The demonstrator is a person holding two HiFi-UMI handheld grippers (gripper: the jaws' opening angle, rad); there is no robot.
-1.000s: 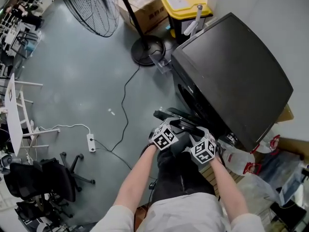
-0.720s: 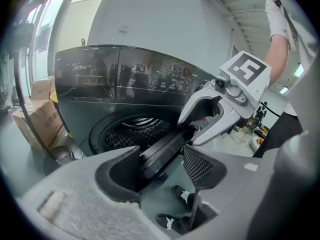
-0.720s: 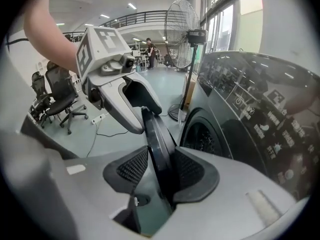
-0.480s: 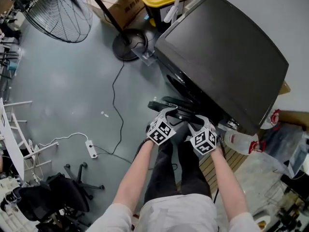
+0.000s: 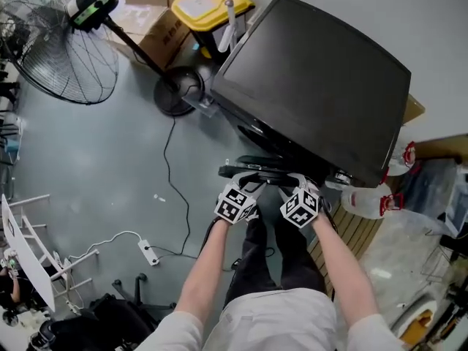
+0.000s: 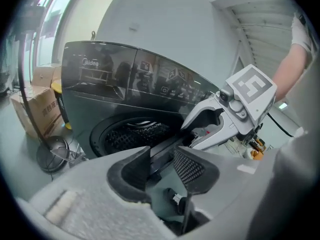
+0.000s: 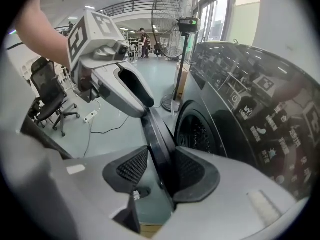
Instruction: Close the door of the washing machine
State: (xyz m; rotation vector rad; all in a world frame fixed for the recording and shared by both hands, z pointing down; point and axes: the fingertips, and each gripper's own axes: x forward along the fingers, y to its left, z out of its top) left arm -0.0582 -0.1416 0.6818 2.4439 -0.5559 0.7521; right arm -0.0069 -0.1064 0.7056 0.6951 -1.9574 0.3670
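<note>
The door [image 7: 156,131] of the washing machine [image 5: 314,86] stands ajar, edge-on before the drum. The left gripper [image 6: 161,160] has just been closing, its fingers now clamped on the door's rim. The right gripper [image 7: 161,158] straddles the rim, fingers apart. An uneven push could slide that loose side off, or trap fingers against the machine's front
</note>
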